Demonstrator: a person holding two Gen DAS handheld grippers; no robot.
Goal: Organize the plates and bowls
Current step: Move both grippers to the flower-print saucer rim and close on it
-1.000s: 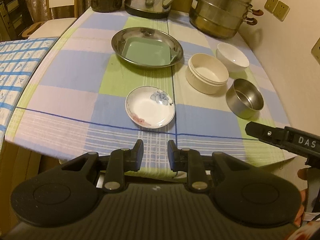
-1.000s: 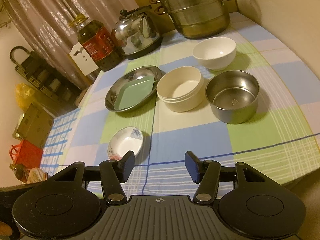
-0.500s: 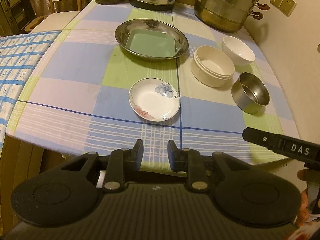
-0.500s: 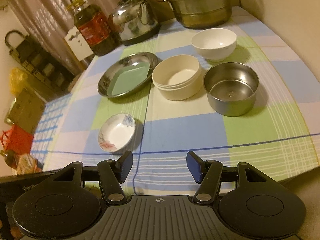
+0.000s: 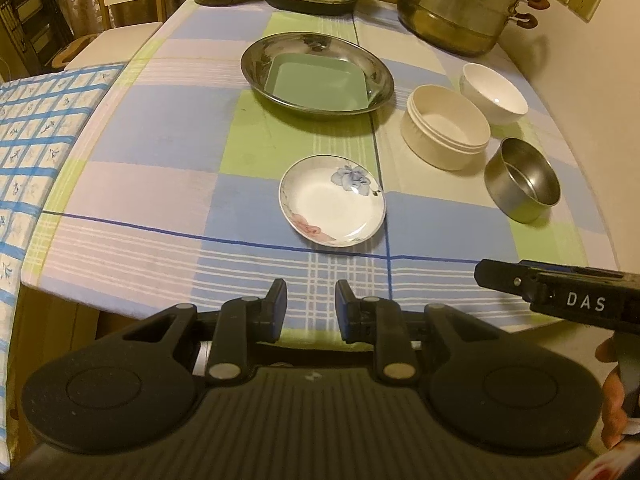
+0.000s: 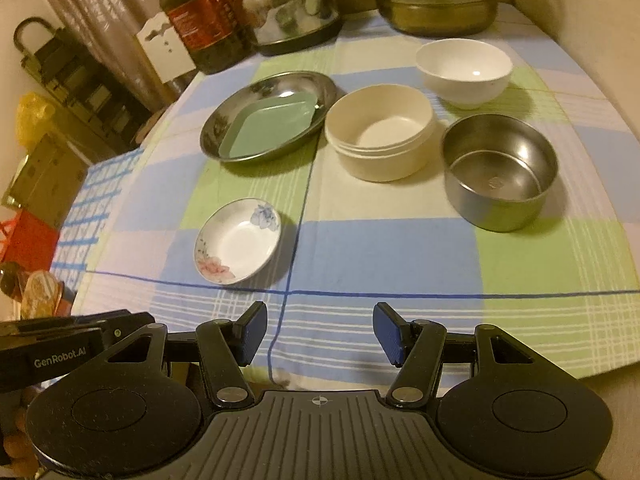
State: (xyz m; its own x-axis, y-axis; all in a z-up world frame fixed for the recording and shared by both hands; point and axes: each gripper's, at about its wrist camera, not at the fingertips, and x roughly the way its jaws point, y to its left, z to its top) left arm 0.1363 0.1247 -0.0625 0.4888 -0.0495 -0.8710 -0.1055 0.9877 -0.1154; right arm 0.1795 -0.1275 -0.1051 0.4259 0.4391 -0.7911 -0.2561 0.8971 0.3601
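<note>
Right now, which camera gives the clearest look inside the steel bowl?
The right wrist view: the steel bowl sits close and large, showing its bare floor and a stamped mark. In the left wrist view the same bowl is small, near the right edge, its inside partly hidden.

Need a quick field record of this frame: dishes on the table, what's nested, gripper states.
surface: checked tablecloth
plates: small white floral saucer; round steel plate
nested: green square dish inside steel plate
bowls: cream round tub; white ceramic bowl; steel bowl
left gripper: open, empty
right gripper: open, empty
</note>
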